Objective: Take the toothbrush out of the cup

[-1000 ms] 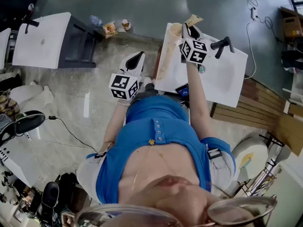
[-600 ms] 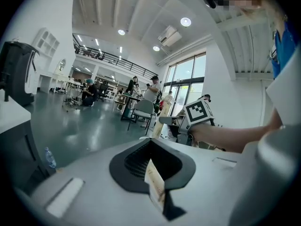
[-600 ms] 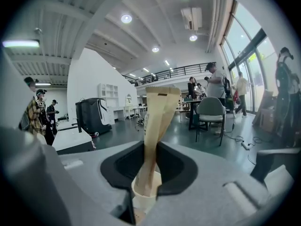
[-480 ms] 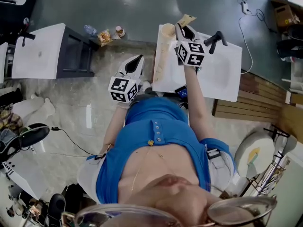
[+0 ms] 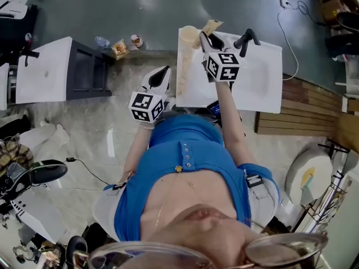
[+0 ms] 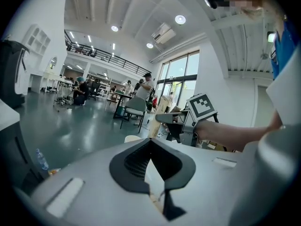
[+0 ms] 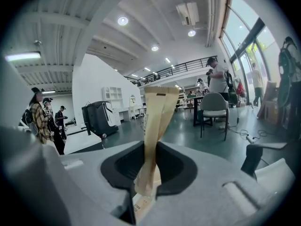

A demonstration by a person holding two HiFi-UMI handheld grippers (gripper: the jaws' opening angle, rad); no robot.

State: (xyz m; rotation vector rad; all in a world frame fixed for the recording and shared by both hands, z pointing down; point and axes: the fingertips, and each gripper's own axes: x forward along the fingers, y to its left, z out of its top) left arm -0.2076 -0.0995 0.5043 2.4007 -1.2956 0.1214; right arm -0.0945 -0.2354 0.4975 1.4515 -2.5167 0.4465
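Note:
A cream cup stands at the far left corner of the white sink unit. My right gripper hangs just right of the cup, shut on a toothbrush in a tan paper wrapper whose end sticks out past the fingertips. In the right gripper view, the wrapped toothbrush rises upright from between the closed jaws of the right gripper. My left gripper is shut and empty, held over the floor left of the sink unit. Its jaws meet with nothing between them in the left gripper view.
A black faucet stands at the basin's far edge. A second white unit sits at far left, with a bottle and snacks on the floor beside it. Wooden planks lie to the right. People and chairs fill the hall beyond.
The whole scene has slid left in the head view. My left gripper now sits closer to the sink unit's left edge. The right gripper keeps hold of the wrapped toothbrush beside the cup.

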